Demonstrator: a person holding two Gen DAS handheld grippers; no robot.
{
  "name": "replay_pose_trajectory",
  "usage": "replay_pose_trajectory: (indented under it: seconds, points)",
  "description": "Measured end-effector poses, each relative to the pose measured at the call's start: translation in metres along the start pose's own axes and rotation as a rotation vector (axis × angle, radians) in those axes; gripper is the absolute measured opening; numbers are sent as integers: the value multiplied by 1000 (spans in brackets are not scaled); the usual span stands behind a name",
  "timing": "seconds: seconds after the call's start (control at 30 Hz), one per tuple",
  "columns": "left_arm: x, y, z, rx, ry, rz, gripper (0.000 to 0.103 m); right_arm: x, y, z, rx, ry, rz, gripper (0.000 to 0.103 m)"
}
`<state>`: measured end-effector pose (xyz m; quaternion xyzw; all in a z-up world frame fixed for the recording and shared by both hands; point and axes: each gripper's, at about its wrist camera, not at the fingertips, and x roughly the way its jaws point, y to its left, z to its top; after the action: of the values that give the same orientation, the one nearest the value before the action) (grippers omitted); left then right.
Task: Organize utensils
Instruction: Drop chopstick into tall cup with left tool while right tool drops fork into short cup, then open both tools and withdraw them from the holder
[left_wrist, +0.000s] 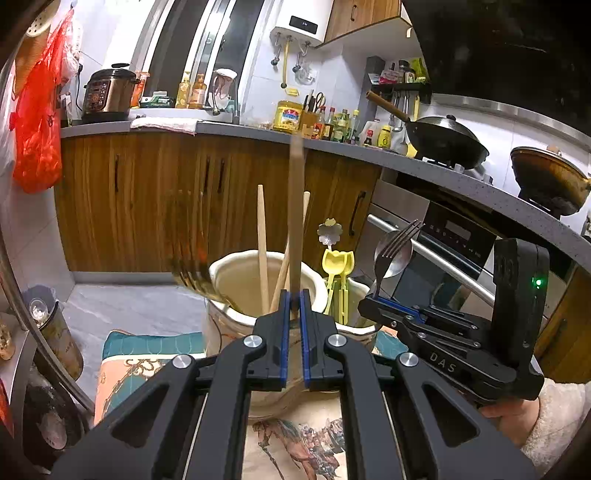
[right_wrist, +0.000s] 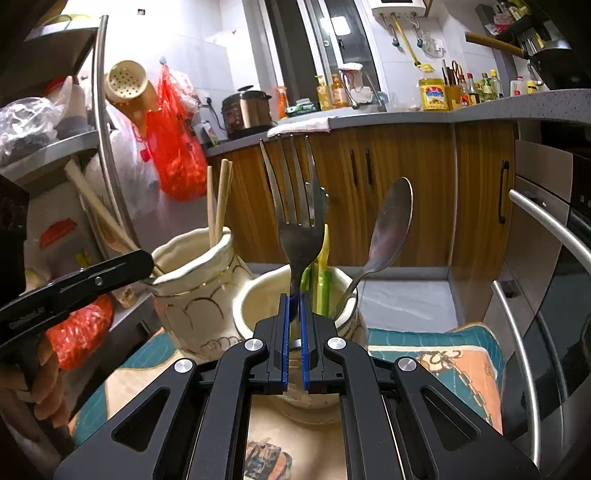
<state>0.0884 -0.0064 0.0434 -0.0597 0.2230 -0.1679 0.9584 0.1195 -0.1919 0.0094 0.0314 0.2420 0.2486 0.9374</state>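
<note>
The left black two-finger gripper (left_wrist: 294, 301) is clamped on a flat brown wooden stick (left_wrist: 296, 206), held upright over the wide cream ceramic jar (left_wrist: 236, 277) holding pale wooden chopsticks (left_wrist: 263, 247). The right gripper (right_wrist: 294, 302) pinches a steel fork (right_wrist: 299, 221) by its handle, tines up, above the smaller cream jar (right_wrist: 255, 306) containing a steel spoon (right_wrist: 388, 229).

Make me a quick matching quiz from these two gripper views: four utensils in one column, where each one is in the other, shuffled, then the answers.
Things
1. fork
2. wooden stick
3. spoon
4. chopsticks

Places
A. gripped by the left gripper
B. standing loose in the right-hand jar
C. gripped by the right gripper
D. standing in the left-hand jar

Pairs: 1-C, 2-A, 3-B, 4-D
</note>
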Motion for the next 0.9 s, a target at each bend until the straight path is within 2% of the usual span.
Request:
replay_pose_trajectory:
  seconds: [0.17, 0.2, 0.27, 0.33, 0.4, 0.47, 0.6, 0.7, 0.8, 0.9]
  points:
    - [1, -1, 3, -2, 10, 3, 10, 0, -1, 2, 11, 13, 4, 8]
    - [1, -1, 3, -2, 11, 2, 14, -1, -1, 3, 13, 10, 6, 13]
    - [0, -2, 4, -2, 7, 4, 30, -2, -1, 5, 9, 6, 0, 18]
    - [-2, -4, 4, 3, -2, 7, 32, -4, 0, 5, 9, 1, 1, 23]
    - [-5, -6, 6, 12, -8, 17, 33, -7, 0, 6, 10, -6, 1, 33]
    - [-8, -8, 6, 20, -14, 22, 44, -11, 0, 6, 12, -9, 6, 40]
    - [-20, -15, 4, 45, -31, 49, 52, -23, 1, 4, 11, -15, -4, 45]
    - [-30, -16, 0, 50, -35, 61, 60, -33, 0, 0, 20, -8, -4, 61]
    - [-43, -19, -7, 47, -40, 80, 73, -45, 2, -4, 9, 2, -16, 72]
    - [-56, -21, -16, 63, -33, 111, 79, -59, 6, -11, -12, 10, -34, 77]
